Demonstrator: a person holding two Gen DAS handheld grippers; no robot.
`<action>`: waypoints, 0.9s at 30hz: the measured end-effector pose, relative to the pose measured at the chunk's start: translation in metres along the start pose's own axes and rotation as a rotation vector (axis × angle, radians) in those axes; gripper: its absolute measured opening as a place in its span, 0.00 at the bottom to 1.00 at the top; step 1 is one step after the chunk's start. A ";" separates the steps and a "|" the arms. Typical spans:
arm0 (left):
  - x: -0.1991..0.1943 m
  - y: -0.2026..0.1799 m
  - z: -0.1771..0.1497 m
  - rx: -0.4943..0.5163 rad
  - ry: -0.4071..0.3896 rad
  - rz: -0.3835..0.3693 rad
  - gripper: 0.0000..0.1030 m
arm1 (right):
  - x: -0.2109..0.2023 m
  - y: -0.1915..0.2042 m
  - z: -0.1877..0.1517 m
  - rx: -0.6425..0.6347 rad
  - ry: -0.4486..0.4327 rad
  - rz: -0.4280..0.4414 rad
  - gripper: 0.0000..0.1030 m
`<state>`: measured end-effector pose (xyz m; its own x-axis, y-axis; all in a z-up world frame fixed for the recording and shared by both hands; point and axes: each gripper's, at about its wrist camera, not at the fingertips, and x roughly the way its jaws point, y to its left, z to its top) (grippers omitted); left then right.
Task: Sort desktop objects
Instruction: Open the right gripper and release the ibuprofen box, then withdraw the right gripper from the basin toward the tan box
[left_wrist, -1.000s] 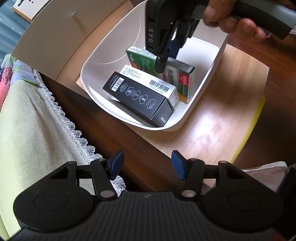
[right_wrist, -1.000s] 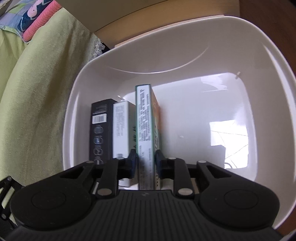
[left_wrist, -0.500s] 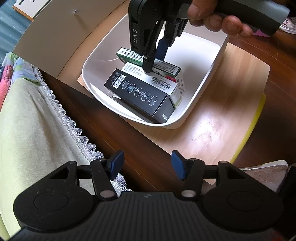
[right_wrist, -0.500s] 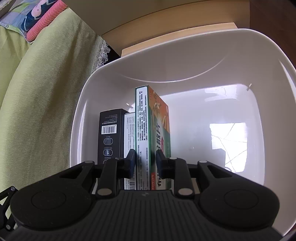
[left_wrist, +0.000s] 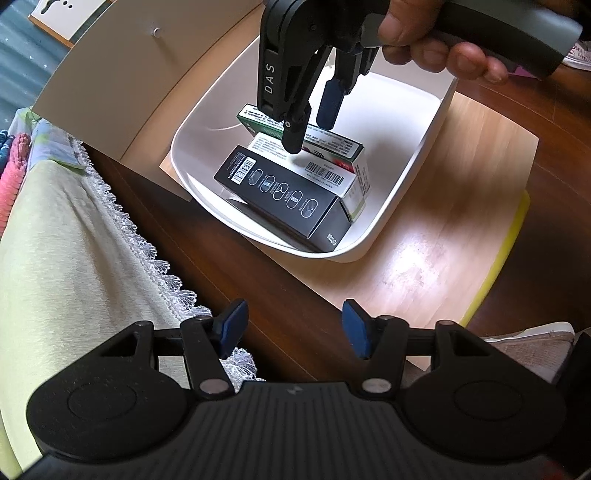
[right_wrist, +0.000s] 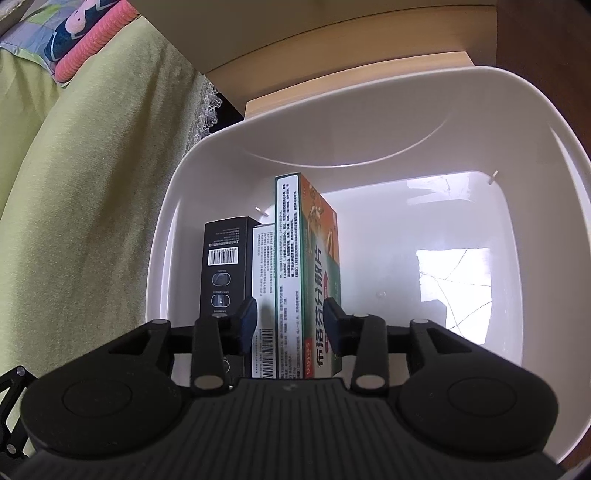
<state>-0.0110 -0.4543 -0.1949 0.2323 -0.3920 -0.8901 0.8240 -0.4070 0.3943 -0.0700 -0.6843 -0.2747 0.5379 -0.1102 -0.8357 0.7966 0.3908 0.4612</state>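
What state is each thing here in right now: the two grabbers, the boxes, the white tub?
Right gripper: open, fingers either side of the green box, not clamping it.
Left gripper: open, holding nothing.
Green box: on edge in the tub.
White box: on edge between green and black.
Black box: on edge, outermost.
White tub: upright, part filled.

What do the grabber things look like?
Both are black plastic with ridged tops, round bumps at each side and silver screws. Each has two fingers tipped with blue pads. The right gripper has white letters "DAS" on one finger and a grey handle, held by a bare hand. No sleeve or cable shows.
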 end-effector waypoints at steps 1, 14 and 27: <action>-0.001 0.000 0.000 0.000 0.000 0.001 0.58 | -0.001 0.000 0.000 0.001 -0.001 -0.001 0.36; -0.017 0.000 -0.003 -0.001 -0.002 0.031 0.58 | -0.021 0.002 -0.003 0.004 -0.029 -0.003 0.41; -0.064 -0.002 -0.015 -0.027 -0.032 0.098 0.60 | -0.072 0.021 -0.019 0.002 -0.061 0.018 0.52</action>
<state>-0.0196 -0.4161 -0.1423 0.2964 -0.4556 -0.8394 0.8119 -0.3426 0.4727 -0.0968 -0.6507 -0.2108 0.5680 -0.1591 -0.8075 0.7873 0.3911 0.4767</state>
